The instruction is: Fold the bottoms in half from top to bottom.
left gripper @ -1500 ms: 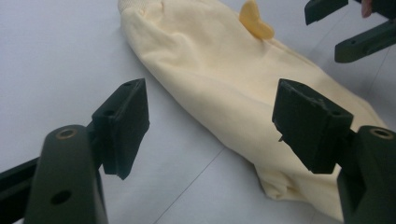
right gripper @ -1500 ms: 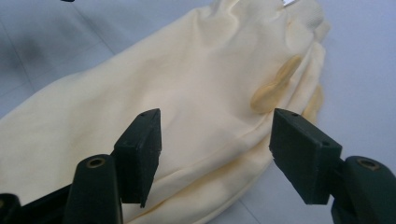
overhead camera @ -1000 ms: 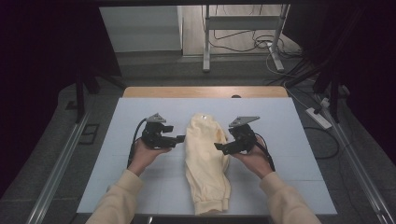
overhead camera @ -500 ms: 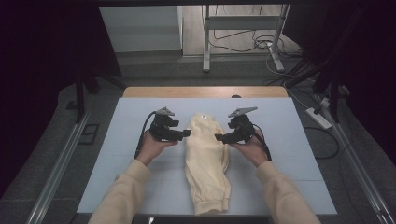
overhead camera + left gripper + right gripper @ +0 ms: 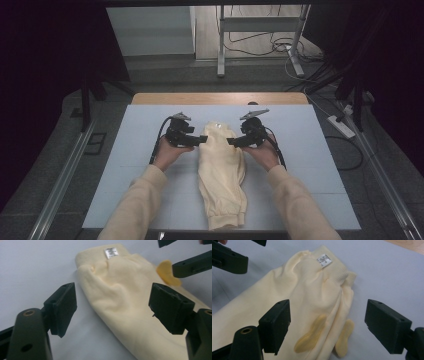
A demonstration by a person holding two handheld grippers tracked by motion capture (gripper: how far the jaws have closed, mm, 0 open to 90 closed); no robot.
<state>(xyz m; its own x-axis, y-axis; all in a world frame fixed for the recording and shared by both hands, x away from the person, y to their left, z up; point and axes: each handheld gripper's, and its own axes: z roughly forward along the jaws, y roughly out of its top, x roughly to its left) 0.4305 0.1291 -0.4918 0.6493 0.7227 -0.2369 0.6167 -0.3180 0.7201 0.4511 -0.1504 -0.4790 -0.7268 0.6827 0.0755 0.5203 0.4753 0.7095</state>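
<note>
A cream-yellow folded garment (image 5: 221, 172) lies lengthwise on the pale blue table mat (image 5: 310, 150), its ribbed collar with a white label (image 5: 323, 260) at the far end. My left gripper (image 5: 199, 140) stands open at the garment's left upper edge; in the left gripper view (image 5: 116, 307) cloth lies between the jaws, untouched by the pads. My right gripper (image 5: 233, 142) is open at the right upper edge. Its jaws have just been closing a little, and in the right gripper view (image 5: 329, 325) the cloth edge and darker yellow tabs (image 5: 310, 337) lie between them, unpressed.
A wooden table edge (image 5: 220, 98) shows beyond the mat. Behind it stand metal frame legs (image 5: 220, 50) and floor cables. A power strip (image 5: 342, 125) lies on the floor at right. Metal rails (image 5: 60, 185) run along both sides of the table.
Both hands have moved away from the person toward the garment's collar end and closer to its edges. The garment has not moved.
</note>
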